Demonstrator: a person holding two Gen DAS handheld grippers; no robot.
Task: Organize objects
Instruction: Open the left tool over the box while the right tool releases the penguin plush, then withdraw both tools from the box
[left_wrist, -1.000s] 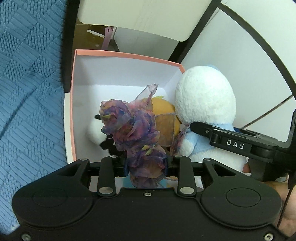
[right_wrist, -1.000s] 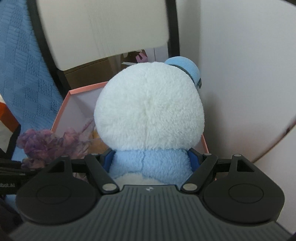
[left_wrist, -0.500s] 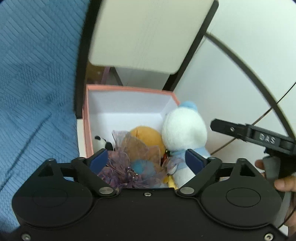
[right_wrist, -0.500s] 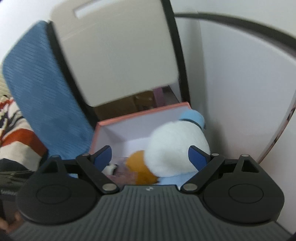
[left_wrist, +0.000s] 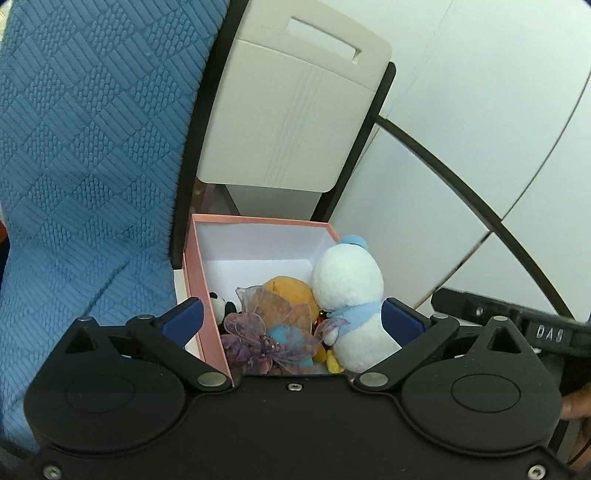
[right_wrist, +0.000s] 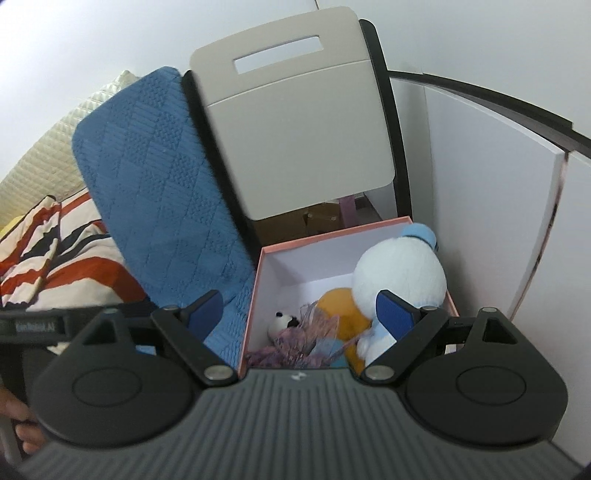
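A pink box (left_wrist: 258, 236) with a white inside stands below both grippers; it also shows in the right wrist view (right_wrist: 332, 236). In it lie a white and light-blue plush duck (left_wrist: 347, 280) (right_wrist: 402, 269), an orange plush (left_wrist: 288, 290) (right_wrist: 336, 306), a small panda plush (left_wrist: 219, 306) (right_wrist: 282, 319) and a purple gauze flower bunch (left_wrist: 266, 336) (right_wrist: 295, 343). My left gripper (left_wrist: 291, 319) is open and empty above the box. My right gripper (right_wrist: 301, 308) is open and empty above it too.
A blue quilted blanket (left_wrist: 85, 166) (right_wrist: 159, 177) hangs left of the box. A beige chair back (left_wrist: 295, 118) (right_wrist: 299, 125) rises behind it. White cabinet panels (left_wrist: 480, 147) (right_wrist: 487, 192) stand to the right. A striped cloth (right_wrist: 55, 251) lies far left.
Both grippers opened, letting go of the flower bunch and the plush duck into the box, then drew back and up away from the box.
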